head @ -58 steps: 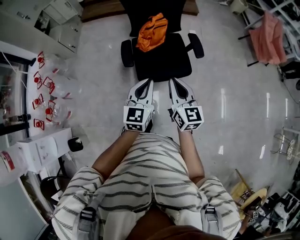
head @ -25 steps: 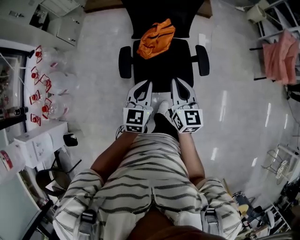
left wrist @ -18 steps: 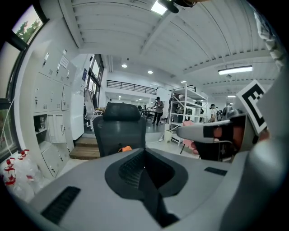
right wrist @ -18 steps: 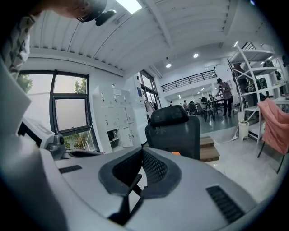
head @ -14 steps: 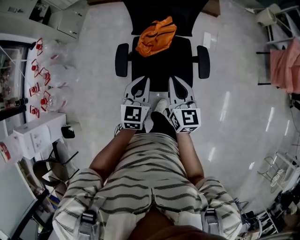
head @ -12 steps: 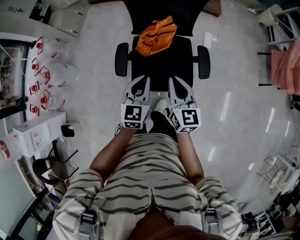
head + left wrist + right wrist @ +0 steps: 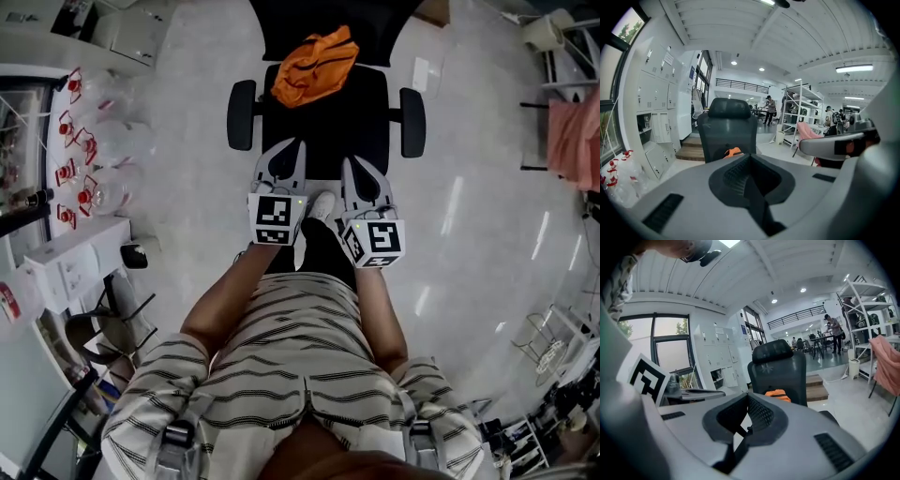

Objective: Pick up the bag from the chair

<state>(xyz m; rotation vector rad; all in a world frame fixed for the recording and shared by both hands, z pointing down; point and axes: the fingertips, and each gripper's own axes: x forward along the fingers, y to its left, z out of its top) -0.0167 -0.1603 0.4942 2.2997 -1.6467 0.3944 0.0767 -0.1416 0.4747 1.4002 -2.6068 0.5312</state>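
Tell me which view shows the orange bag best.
The head view: the whole bag lies open to sight on the chair seat. In the left gripper view the bag is just a small orange scrap against the backrest, and so is the bag in the right gripper view.

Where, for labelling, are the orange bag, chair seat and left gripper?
orange bag point(image 7: 315, 66), head view, middle of its crumpled fabric
chair seat point(image 7: 349, 122), head view, bare cushion
left gripper point(image 7: 292, 147), head view, between its fingertips
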